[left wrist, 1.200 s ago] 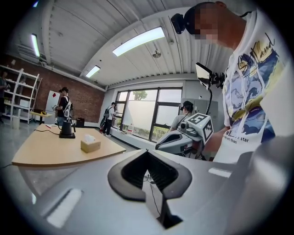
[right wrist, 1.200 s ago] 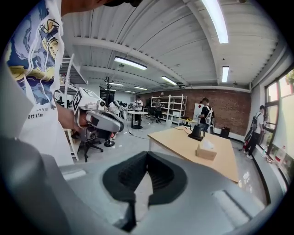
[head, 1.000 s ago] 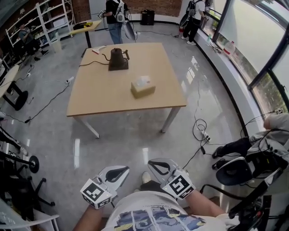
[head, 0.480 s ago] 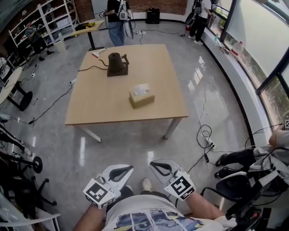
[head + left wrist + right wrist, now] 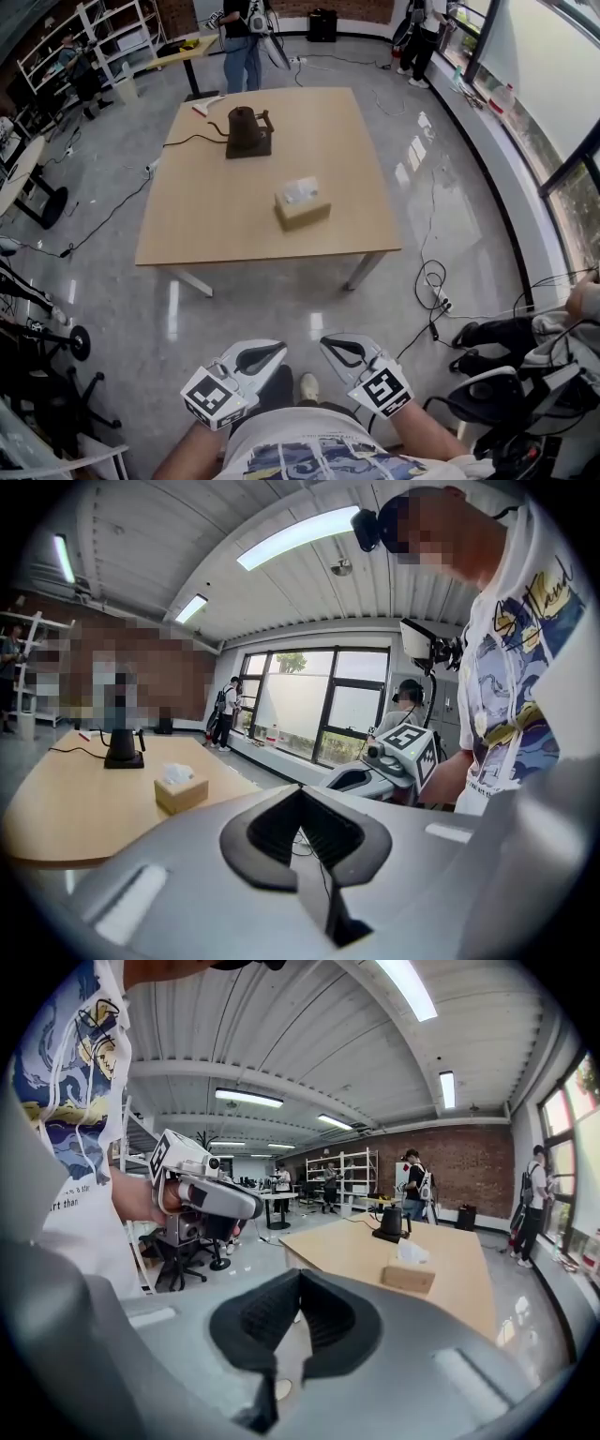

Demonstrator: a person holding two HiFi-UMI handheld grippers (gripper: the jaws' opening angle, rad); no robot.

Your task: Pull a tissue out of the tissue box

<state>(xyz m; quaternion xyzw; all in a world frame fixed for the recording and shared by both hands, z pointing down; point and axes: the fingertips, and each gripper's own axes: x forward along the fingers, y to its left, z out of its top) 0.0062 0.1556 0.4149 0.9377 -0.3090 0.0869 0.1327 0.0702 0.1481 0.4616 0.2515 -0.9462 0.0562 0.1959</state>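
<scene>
Hanging low in frame, left gripper [image 5: 278, 348] and right gripper [image 5: 327, 343] are both closed and empty; tissue box [image 5: 302, 202] sits upper-center on the table [image 5: 206, 216].

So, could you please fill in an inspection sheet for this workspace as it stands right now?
Surface: light wooden square table, mostly bare.
Job's things: tan cardboard tissue box near the table's middle, a white tissue sticking up from it.
Clutter: black kettle on its base toward the far side; small items at the far left corner, too small to tell.
Grippers: left gripper and right gripper both shut and empty, held by the person's body, well short of the table.
Cables: black cord from the kettle off the table's left edge; loose floor cables to the right.
Surroundings: glossy grey floor, standing person, shelving.
</scene>
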